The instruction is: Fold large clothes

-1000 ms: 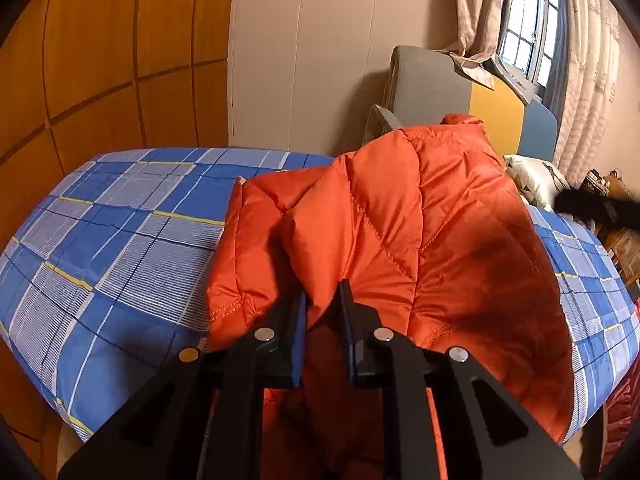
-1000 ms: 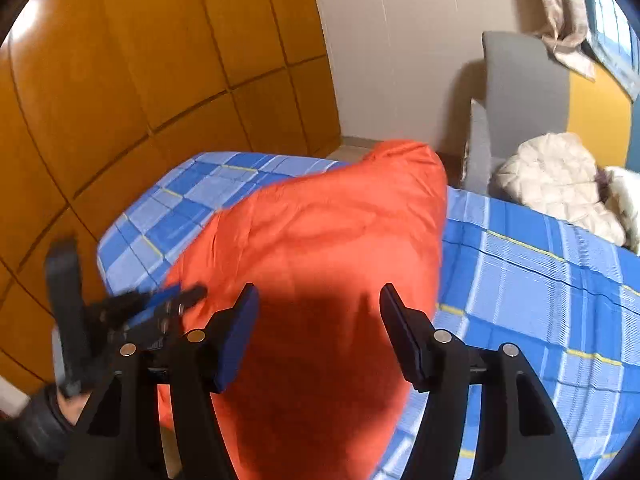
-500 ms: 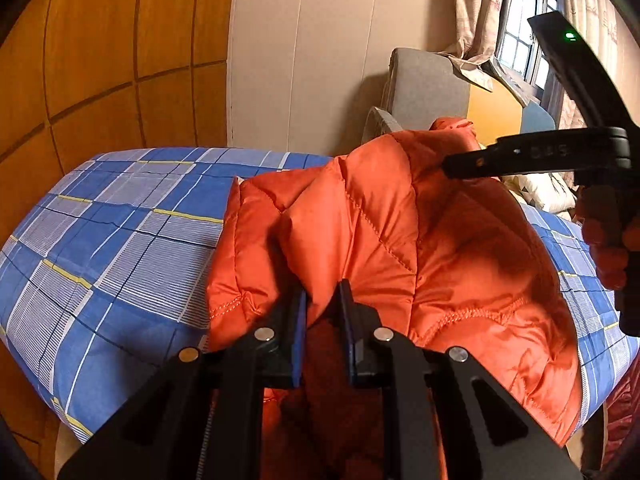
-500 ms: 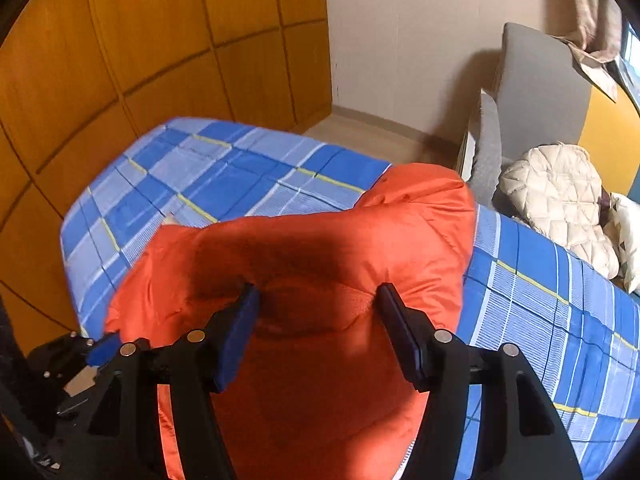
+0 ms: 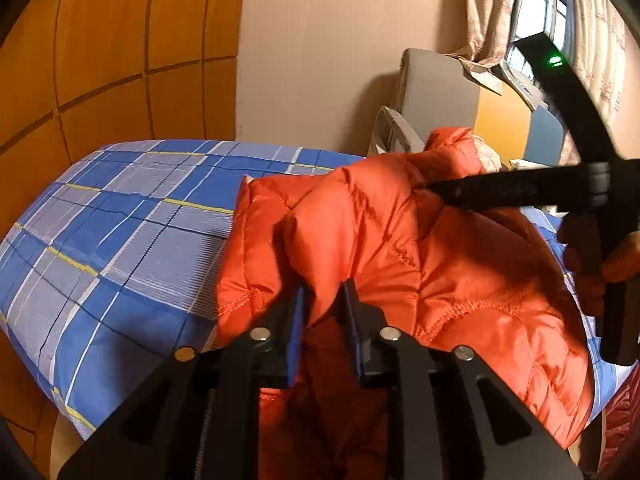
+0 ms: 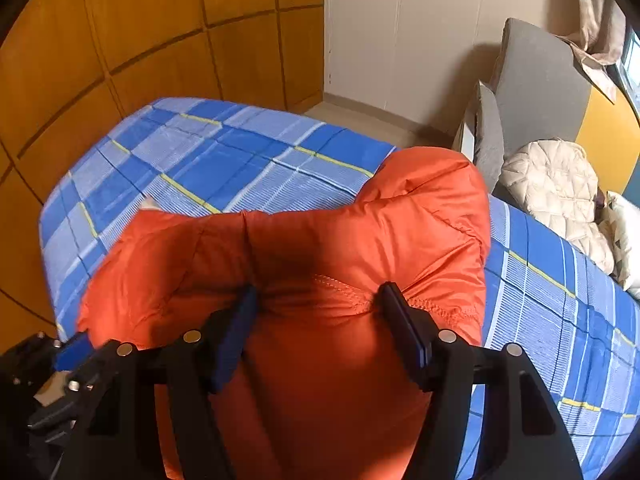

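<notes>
An orange quilted down jacket [image 5: 420,248] lies bunched on a bed with a blue plaid sheet [image 5: 132,232]. My left gripper [image 5: 322,300] is shut on a fold of the jacket near its front left edge. My right gripper [image 6: 318,300] is open, its fingers straddling a raised stitched seam of the jacket [image 6: 360,240] and pressing into the fabric. The right gripper also shows in the left wrist view [image 5: 432,190], reaching in from the right over the jacket. The left gripper's body sits at the lower left of the right wrist view [image 6: 68,364].
Orange wood panelling [image 5: 100,60] runs along the left side. A grey headboard [image 6: 536,80] stands beyond the bed, with a cream quilted cushion [image 6: 556,184] beside it. A curtained window [image 5: 532,24] is at the upper right.
My right gripper has come down from above onto the jacket, its open fingers now pressing around the seam. My left gripper has stayed shut on the fold in place.
</notes>
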The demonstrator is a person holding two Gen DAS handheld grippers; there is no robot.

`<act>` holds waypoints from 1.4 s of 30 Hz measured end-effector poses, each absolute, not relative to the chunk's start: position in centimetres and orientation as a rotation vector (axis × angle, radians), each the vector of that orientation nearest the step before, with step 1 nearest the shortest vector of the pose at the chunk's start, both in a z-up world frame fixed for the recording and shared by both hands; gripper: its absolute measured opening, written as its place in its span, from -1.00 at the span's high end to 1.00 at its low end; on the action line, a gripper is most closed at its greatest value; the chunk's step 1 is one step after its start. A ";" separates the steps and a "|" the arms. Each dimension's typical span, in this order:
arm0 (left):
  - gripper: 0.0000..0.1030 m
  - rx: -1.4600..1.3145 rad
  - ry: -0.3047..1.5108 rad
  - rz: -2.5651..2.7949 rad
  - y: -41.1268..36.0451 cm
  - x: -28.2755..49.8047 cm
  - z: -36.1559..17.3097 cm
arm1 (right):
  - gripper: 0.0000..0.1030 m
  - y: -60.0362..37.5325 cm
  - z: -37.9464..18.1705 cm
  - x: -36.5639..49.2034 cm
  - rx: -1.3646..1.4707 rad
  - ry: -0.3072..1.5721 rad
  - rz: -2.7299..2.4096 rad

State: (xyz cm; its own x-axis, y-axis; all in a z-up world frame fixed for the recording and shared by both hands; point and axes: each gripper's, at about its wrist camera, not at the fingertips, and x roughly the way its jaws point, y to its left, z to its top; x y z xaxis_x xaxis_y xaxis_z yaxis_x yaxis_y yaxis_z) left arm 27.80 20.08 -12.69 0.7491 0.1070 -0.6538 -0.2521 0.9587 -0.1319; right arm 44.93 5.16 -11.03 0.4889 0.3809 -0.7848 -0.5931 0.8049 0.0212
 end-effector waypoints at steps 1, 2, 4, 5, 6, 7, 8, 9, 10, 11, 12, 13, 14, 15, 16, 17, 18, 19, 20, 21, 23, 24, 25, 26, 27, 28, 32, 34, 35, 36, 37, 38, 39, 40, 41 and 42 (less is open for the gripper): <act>0.40 -0.224 0.699 0.206 20.1 27.7 -12.7 | -0.47 4.4 -10.4 44.9 -0.218 0.876 0.623; 0.33 -0.233 0.698 0.213 20.3 27.6 -12.8 | -0.55 3.3 -9.7 44.8 -0.147 0.872 0.649; 0.29 -0.229 0.700 0.225 20.4 27.5 -12.8 | -0.67 1.2 -8.5 44.6 -0.061 0.848 0.662; 0.28 -0.223 0.700 0.229 20.4 27.4 -12.8 | -0.73 0.4 -8.2 44.4 -0.034 0.842 0.665; 0.27 -0.217 0.700 0.231 20.3 27.3 -12.7 | -0.81 -0.7 -8.0 44.4 0.008 0.845 0.675; 0.25 -0.214 0.700 0.233 20.3 27.3 -12.7 | -0.82 -1.8 -8.1 44.3 0.048 0.858 0.692; 0.23 -0.213 0.699 0.237 20.3 27.2 -12.7 | -0.82 -2.5 -8.2 44.3 0.068 0.865 0.698; 0.20 -0.213 0.702 0.240 20.3 27.1 -12.7 | -0.83 -3.4 -8.4 44.1 0.086 0.871 0.697; 0.19 -0.213 0.703 0.242 20.4 27.0 -12.8 | -0.87 -4.5 -8.8 43.9 0.109 0.882 0.696; 0.16 -0.213 0.701 0.247 20.4 26.9 -12.8 | -0.92 -5.2 -9.2 43.8 0.129 0.890 0.697; 0.14 -0.214 0.702 0.248 20.4 26.8 -12.8 | -0.93 -6.1 -9.8 43.6 0.156 0.904 0.697; 0.14 -0.213 0.704 0.248 20.4 26.7 -12.8 | -0.93 -6.9 -10.4 43.4 0.182 0.918 0.693; 0.12 -0.211 0.705 0.249 20.4 26.6 -12.8 | -0.93 -7.6 -10.8 43.2 0.201 0.926 0.690; 0.09 -0.208 0.706 0.250 20.3 26.6 -12.7 | -0.93 -8.3 -11.2 43.0 0.224 0.933 0.688; 0.03 -0.198 0.709 0.258 20.3 26.5 -12.7 | -0.93 -9.2 -11.7 42.7 0.254 0.939 0.690; -0.09 -0.191 0.708 0.271 20.3 26.5 -12.6 | -0.94 -9.7 -12.0 42.5 0.275 0.943 0.693; -0.18 -0.190 0.711 0.276 20.4 26.5 -12.6 | -0.94 -10.2 -12.4 42.3 0.299 0.950 0.696; -0.23 -0.192 0.714 0.281 20.6 26.4 -12.6 | -0.94 -10.5 -12.7 42.2 0.315 0.956 0.704; -0.39 -0.193 0.721 0.297 20.8 26.3 -12.6 | -0.94 -10.8 -13.2 42.1 0.339 0.970 0.724; -0.47 -0.200 0.728 0.305 21.1 26.3 -12.7 | -0.94 -11.0 -13.6 42.1 0.351 0.984 0.728; -0.50 -0.232 0.750 0.290 21.8 26.3 -13.0 | -0.94 -11.4 -14.5 42.0 0.367 1.003 0.721; -0.54 -0.231 0.765 0.284 21.9 26.4 -13.1 | -0.94 -11.7 -14.8 42.0 0.383 1.008 0.721; -0.57 -0.228 0.766 0.285 22.1 26.5 -13.2 | -0.94 -12.1 -15.1 42.0 0.400 1.011 0.720; -0.58 -0.227 0.768 0.282 22.2 26.6 -13.3 | -0.94 -12.4 -15.2 42.1 0.412 1.011 0.721; -0.58 -0.224 0.771 0.272 22.4 26.6 -13.4 | -0.94 -12.7 -15.4 42.0 0.432 1.008 0.729; -0.58 -0.221 0.775 0.266 22.3 26.8 -13.6 | -0.94 -13.0 -15.7 42.1 0.453 1.009 0.739; -0.58 -0.248 0.787 0.213 23.0 27.2 -14.3 | -0.94 -13.0 -17.0 42.5 0.500 1.044 0.778; -0.57 -0.292 0.790 0.169 23.8 27.3 -14.8 | -0.94 -12.5 -18.0 42.9 0.529 1.076 0.823; -0.57 -0.306 0.790 0.155 24.0 27.4 -15.0 | -0.94 -12.3 -18.3 43.0 0.537 1.086 0.836; -0.56 -0.325 0.790 0.139 24.3 27.5 -15.3 | -0.94 -11.9 -18.6 43.2 0.541 1.097 0.858; -0.56 -0.348 0.790 0.118 24.7 27.6 -15.6 | -0.94 -11.4 -19.1 43.4 0.538 1.111 0.880; -0.56 -0.361 0.791 0.105 24.9 27.7 -15.9 | -0.94 -11.0 -19.3 43.7 0.536 1.122 0.894; -0.55 -0.375 0.791 0.085 25.2 27.8 -16.2 | -0.94 -10.5 -19.7 43.9 0.533 1.130 0.915; -0.53 -0.387 0.789 0.066 25.4 27.9 -16.5 | -0.94 -10.3 -19.9 44.0 0.531 1.134 0.930; -0.51 -0.404 0.791 0.050 25.6 28.0 -16.8 | -0.94 -10.0 -20.3 44.2 0.533 1.141 0.953; -0.47 -0.427 0.793 0.029 25.9 28.2 -17.2 | -0.94 -9.9 -20.6 44.5 0.544 1.152 0.975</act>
